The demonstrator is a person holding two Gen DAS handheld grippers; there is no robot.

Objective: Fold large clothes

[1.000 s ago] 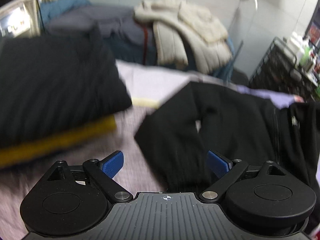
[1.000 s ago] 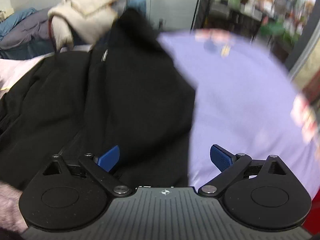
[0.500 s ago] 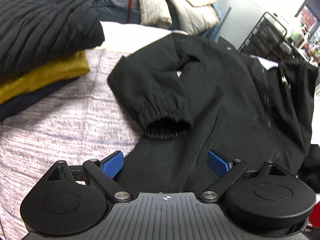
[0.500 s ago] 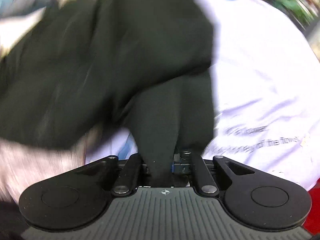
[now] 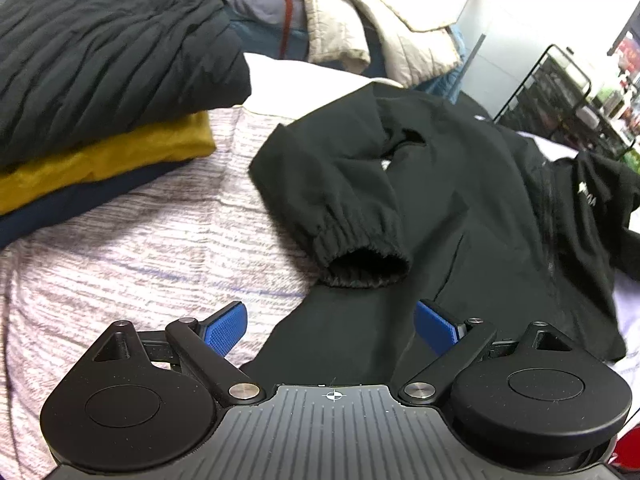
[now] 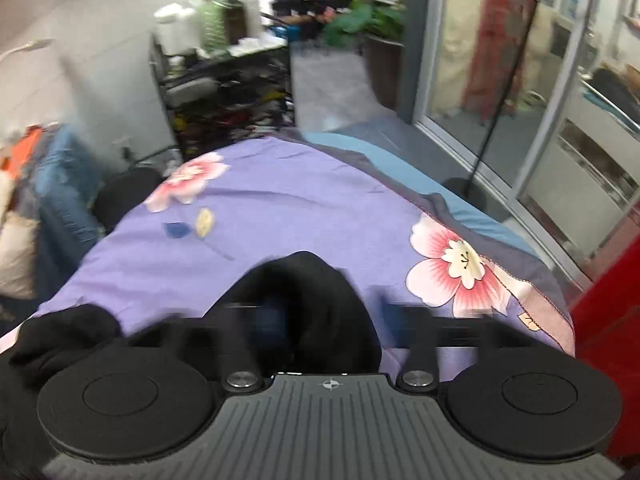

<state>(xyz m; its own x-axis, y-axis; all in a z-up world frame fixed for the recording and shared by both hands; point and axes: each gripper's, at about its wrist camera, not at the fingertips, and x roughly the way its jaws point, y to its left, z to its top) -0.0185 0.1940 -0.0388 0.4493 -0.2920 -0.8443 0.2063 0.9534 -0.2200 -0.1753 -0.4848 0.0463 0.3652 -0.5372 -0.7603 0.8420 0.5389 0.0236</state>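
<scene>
A black jacket (image 5: pixel 460 184) lies spread on the bed, one sleeve folded across it with its elastic cuff (image 5: pixel 368 260) facing me. My left gripper (image 5: pixel 330 328) hovers open just above the jacket's near edge, nothing pinched between its blue pads (image 5: pixel 224 332). In the right wrist view a hump of the black jacket (image 6: pixel 308 280) sits between the blurred fingers of my right gripper (image 6: pixel 332 320). Its jaws are opening and the pads stand away from the cloth. More black fabric (image 6: pixel 60 340) bunches at the lower left.
A stack of folded clothes (image 5: pixel 100 80), black on mustard on navy, sits at the left on the grey-striped cover (image 5: pixel 140 260). Piled coats (image 5: pixel 380 12) lie behind. A purple floral sheet (image 6: pixel 280 208) covers the right side, with a black wire rack (image 6: pixel 224 92) and glass doors (image 6: pixel 540 120) beyond.
The right gripper shut on the jacket's fabric, swung it out over the purple sheet, and now its jaws spread apart. The left gripper sank slightly toward the jacket and stayed open.
</scene>
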